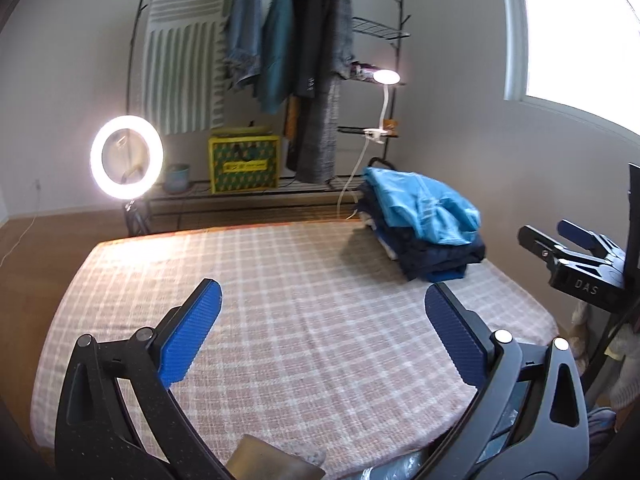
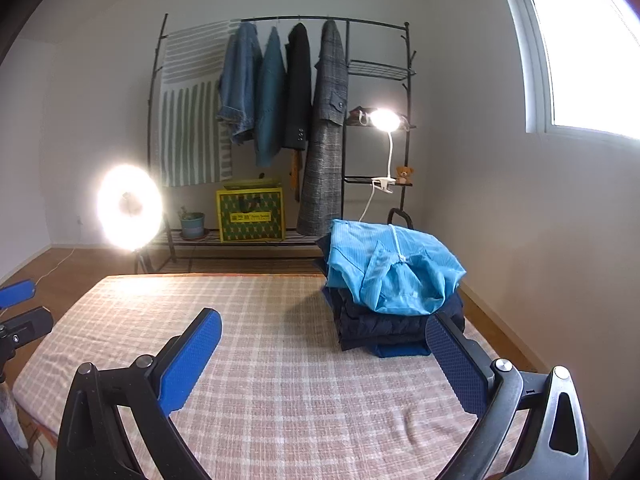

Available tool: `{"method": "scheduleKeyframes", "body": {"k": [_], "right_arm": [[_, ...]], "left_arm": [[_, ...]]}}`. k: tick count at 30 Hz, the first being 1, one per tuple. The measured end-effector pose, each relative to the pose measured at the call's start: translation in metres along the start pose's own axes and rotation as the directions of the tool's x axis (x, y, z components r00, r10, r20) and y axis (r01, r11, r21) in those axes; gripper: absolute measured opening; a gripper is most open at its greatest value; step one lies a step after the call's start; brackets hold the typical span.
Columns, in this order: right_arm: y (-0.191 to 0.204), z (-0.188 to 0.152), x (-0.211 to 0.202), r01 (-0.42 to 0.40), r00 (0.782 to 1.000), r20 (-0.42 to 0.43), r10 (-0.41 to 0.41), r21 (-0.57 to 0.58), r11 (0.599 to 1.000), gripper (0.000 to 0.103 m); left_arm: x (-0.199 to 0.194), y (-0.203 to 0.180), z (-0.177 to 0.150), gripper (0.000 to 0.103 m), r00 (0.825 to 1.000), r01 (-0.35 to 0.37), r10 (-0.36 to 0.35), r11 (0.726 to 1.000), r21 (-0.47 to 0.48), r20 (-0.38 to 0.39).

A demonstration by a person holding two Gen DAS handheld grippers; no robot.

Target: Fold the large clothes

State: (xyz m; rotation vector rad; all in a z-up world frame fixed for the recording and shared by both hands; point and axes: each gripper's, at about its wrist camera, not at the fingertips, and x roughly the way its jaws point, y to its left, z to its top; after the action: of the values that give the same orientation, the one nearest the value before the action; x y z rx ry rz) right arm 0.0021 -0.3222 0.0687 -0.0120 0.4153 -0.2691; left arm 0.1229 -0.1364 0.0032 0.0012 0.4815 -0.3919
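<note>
A pile of folded clothes (image 1: 424, 224) sits at the far right of the plaid-covered table (image 1: 280, 280), dark blue garments below and a light blue garment (image 2: 392, 268) on top. My left gripper (image 1: 322, 312) is open and empty above the table's near middle. My right gripper (image 2: 324, 338) is open and empty, its right finger just in front of the pile (image 2: 384, 320). The right gripper also shows at the right edge of the left wrist view (image 1: 576, 248); the left gripper shows at the left edge of the right wrist view (image 2: 18, 308).
A black clothes rack (image 2: 280, 120) with hanging coats and a striped cloth stands behind the table. A lit ring light (image 2: 130, 206), a yellow-green box (image 2: 250, 216), a potted plant (image 2: 192, 224) and a clip lamp (image 2: 384, 120) are by it. A bright window (image 2: 592, 40) is at right.
</note>
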Motion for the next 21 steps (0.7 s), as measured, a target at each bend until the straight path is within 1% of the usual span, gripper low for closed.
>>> {"method": "scheduleKeyframes", "body": {"k": [3, 5, 7, 9, 10, 13, 21], "right_arm": [[0.005, -0.011, 0.012, 0.027, 1.000, 0.002, -0.027, -0.018, 0.999, 0.103], [0.007, -0.021, 0.022, 0.041, 0.999, -0.015, -0.041, -0.030, 0.999, 0.103], [0.008, -0.027, 0.034, 0.038, 0.997, -0.062, -0.040, -0.036, 0.999, 0.103], [0.007, -0.032, 0.046, 0.018, 0.993, -0.113, -0.021, -0.031, 0.999, 0.103], [0.006, -0.034, 0.049, 0.022, 0.992, -0.125, -0.025, -0.027, 0.999, 0.103], [0.001, -0.038, 0.059, 0.031, 0.987, -0.155, -0.033, -0.014, 0.999, 0.103], [-0.009, -0.041, 0.068, 0.031, 0.982, -0.189, -0.021, 0.054, 0.998, 0.103]], "left_arm": [[0.015, 0.010, -0.005, 0.103, 0.999, -0.006, 0.006, 1.000, -0.002, -0.037], [0.022, 0.014, -0.009, 0.103, 0.999, -0.018, 0.018, 1.000, -0.003, -0.046], [0.030, 0.018, -0.013, 0.103, 0.998, -0.031, 0.031, 1.000, 0.003, -0.060], [0.035, 0.020, -0.016, 0.103, 0.996, -0.032, 0.032, 0.999, 0.007, -0.077], [0.036, 0.020, -0.018, 0.103, 0.996, -0.034, 0.034, 0.999, 0.008, -0.082], [0.040, 0.020, -0.020, 0.103, 0.996, -0.032, 0.032, 0.999, 0.009, -0.088], [0.043, 0.014, -0.022, 0.103, 0.995, -0.023, 0.026, 0.999, 0.034, -0.094]]}}
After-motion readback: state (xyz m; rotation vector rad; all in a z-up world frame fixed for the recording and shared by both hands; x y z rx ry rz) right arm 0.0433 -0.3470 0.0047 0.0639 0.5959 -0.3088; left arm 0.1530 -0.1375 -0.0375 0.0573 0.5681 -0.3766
